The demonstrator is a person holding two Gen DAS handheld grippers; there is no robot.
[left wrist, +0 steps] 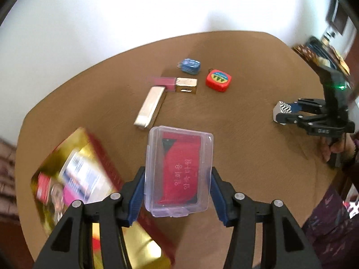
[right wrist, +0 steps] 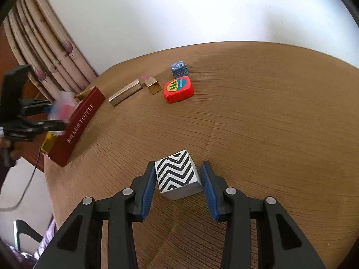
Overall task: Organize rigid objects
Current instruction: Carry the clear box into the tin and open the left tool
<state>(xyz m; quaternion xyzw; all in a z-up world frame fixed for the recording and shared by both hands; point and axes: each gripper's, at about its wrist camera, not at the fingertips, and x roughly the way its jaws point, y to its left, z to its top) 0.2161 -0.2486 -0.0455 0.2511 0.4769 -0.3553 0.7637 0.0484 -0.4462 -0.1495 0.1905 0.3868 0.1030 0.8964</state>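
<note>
Left of the tape measure (right wrist: 178,89), at the table's (left wrist: 246,134) edge, sits the red toffee tin (right wrist: 76,127), already holding a few packets. The left gripper (left wrist: 177,192) hangs above the table just beside the tin, clamped on a clear case (left wrist: 178,172) with a red card inside; the case stands nearly upright between the blue pads. Between tin and tape measure lie a silver bar (left wrist: 149,107) and a gold block (left wrist: 186,85) touching a pink piece; a blue padlock (left wrist: 190,66) sits just behind the tape measure. Well to the right, nearer the person, the right gripper (right wrist: 178,183) is closed on a zigzag cube (right wrist: 177,172) that seems to rest on the table.

The main risk, I judge, is the smooth case slipping or twisting in the pads as it swings over the tin, since it is gripped only by its lower sides. It could also catch the tin's wall and land outside it.
</note>
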